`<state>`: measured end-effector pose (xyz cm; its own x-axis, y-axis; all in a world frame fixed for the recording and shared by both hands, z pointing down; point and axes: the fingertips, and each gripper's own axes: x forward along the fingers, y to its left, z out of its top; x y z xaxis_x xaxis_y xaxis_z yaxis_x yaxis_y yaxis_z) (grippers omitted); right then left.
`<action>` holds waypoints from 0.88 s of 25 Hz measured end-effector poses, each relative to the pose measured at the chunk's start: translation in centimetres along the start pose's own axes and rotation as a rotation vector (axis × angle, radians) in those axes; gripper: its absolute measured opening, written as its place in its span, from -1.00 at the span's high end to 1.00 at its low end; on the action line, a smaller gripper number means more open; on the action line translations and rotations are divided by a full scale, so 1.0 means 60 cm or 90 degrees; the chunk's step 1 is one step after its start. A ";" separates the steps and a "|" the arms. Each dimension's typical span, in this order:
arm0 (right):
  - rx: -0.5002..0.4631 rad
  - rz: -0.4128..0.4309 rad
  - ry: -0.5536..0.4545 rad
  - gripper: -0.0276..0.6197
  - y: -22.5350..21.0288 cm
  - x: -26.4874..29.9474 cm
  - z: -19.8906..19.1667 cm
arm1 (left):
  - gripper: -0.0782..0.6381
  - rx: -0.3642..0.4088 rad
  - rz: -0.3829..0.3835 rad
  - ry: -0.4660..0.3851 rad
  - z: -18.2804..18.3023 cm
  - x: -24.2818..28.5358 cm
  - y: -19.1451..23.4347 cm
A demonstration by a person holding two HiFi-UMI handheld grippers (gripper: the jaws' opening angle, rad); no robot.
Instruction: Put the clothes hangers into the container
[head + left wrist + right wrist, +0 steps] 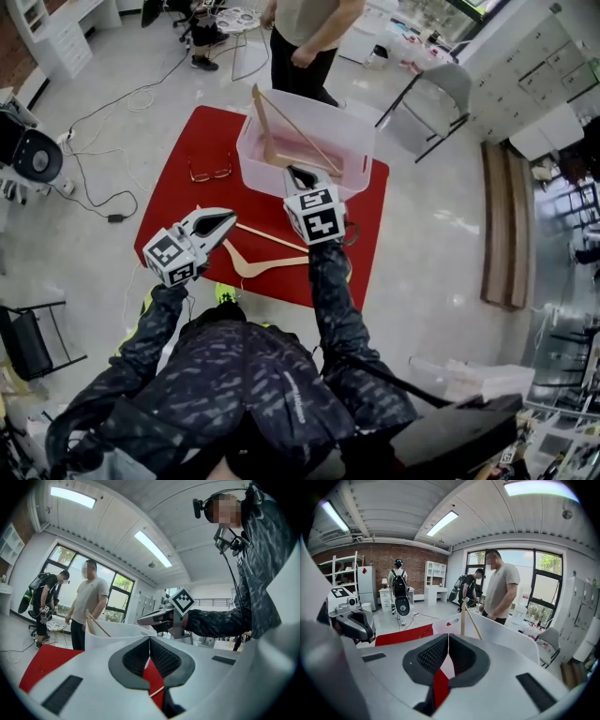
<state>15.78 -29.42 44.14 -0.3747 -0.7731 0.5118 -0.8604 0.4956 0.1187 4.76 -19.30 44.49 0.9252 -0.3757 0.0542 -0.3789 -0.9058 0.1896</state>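
both arms reach forward; the left claw points level, jaws together (nothing between them), the right claw tilts downward, jaws likewise closed.

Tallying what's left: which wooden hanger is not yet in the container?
The hanger lying flat on the red table, near the left tool; the other hanger stands tilted inside the container, poking above its rim.

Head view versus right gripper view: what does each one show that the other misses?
Head view only: the glasses and two loose hangers on the red table. Right gripper view only: the jaws of the right gripper, together and empty, and a brick wall. Both: the container with one hanger leaning in it, and a person standing behind it.
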 end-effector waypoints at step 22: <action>-0.018 0.092 -0.017 0.86 0.101 -0.157 -0.080 | 0.75 0.006 0.068 -0.018 0.004 0.003 -0.125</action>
<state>15.76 -17.26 44.12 -0.5034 -0.7028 0.5027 -0.7869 0.6132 0.0692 7.80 -12.62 42.83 0.8788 -0.4750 0.0455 -0.4751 -0.8622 0.1756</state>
